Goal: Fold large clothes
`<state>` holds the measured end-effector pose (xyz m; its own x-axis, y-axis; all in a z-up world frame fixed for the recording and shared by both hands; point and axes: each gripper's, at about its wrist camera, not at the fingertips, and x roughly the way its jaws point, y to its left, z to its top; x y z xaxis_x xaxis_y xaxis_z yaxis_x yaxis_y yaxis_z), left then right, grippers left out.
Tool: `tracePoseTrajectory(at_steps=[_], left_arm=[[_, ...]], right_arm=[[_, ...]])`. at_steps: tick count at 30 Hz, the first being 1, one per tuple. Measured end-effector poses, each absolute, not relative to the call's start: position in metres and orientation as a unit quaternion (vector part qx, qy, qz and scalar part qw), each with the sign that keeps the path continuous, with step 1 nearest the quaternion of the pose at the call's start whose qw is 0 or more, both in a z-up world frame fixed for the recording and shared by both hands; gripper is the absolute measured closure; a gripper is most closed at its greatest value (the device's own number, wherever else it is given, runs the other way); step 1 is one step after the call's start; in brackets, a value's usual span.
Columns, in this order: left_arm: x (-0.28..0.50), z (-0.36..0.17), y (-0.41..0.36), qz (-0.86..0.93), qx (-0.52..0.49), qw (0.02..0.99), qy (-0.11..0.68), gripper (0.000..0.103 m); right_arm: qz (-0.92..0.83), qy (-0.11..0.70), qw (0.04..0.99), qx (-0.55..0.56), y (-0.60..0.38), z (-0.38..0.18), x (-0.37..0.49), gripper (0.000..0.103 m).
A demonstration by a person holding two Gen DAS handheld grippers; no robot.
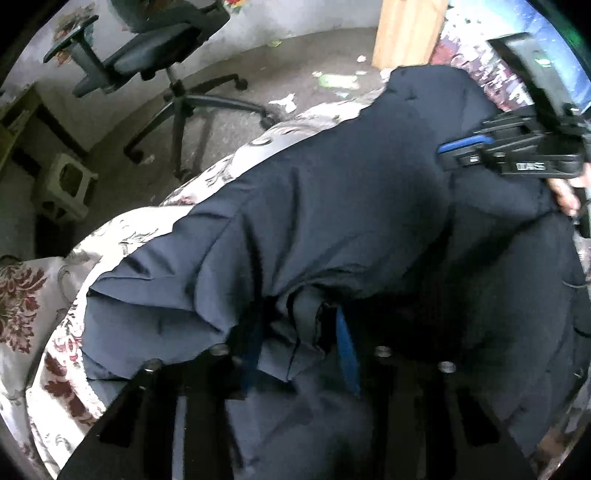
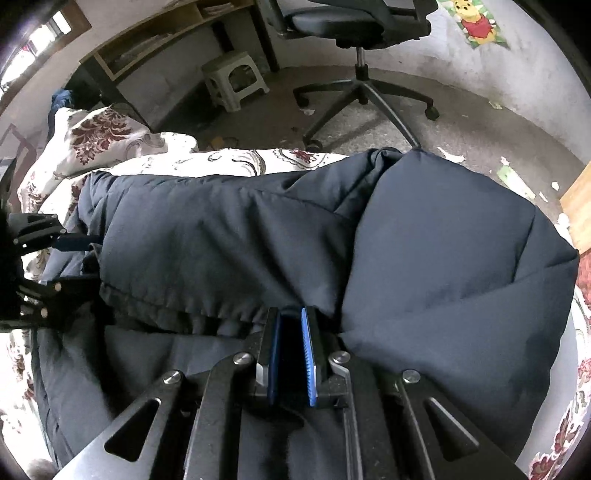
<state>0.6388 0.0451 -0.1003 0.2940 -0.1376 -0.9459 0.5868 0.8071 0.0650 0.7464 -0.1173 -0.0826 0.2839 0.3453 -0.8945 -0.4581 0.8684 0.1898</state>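
A large dark navy padded jacket (image 1: pixel 351 206) lies spread on a bed with a white and maroon floral sheet (image 1: pixel 122 236). My left gripper (image 1: pixel 295 343) is shut on a bunched fold of the jacket, with fabric pinched between its blue pads. My right gripper (image 2: pixel 291 332) rests at the jacket's (image 2: pixel 424 240) ribbed hem; its blue pads stand a narrow gap apart with dark fabric at their tips. The right gripper also shows in the left wrist view (image 1: pixel 454 147), lying on the jacket. The left gripper shows in the right wrist view (image 2: pixel 74 243) at the jacket's left edge.
An office chair (image 2: pixel 362 44) and a small plastic stool (image 2: pixel 236 79) stand on the littered floor beyond the bed. A wooden desk (image 2: pixel 155 33) is against the wall. A wooden post (image 1: pixel 406 29) stands by the bed. A floral pillow (image 2: pixel 99 133) lies at the bed's far left.
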Motion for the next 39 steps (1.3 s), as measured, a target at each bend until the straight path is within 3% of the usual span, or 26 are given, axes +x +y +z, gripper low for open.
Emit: tracePoseTrajectory(at_steps=[5,10,16,24,32,39], left_arm=[[0.668,-0.121,0.038,-0.205,0.175,0.764,0.586,0.083],[0.649,-0.112,0.048,-0.229,0.183,0.772,0.563,0.083],[0.637,-0.086,0.086,-0.259,0.101,0.775,0.567,0.079],[0.667,-0.036,0.104,-0.266,-0.049,0.813,0.516,0.079],[0.671,-0.078,0.073,-0.225,0.017,0.774,0.591,0.079],[0.67,-0.11,0.05,-0.194,0.096,0.764,0.608,0.079]], right_arm=[[0.252,0.543,0.8,-0.045,-0.119,-0.083,0.748,0.093],[0.256,0.536,0.804,-0.026,-0.125,-0.082,0.745,0.093],[0.249,0.521,0.816,-0.002,-0.128,-0.06,0.735,0.088],[0.312,0.474,0.823,0.027,-0.087,-0.02,0.74,0.088],[0.345,0.518,0.783,0.008,-0.049,-0.046,0.749,0.087],[0.344,0.546,0.763,-0.039,-0.043,-0.077,0.739,0.09]])
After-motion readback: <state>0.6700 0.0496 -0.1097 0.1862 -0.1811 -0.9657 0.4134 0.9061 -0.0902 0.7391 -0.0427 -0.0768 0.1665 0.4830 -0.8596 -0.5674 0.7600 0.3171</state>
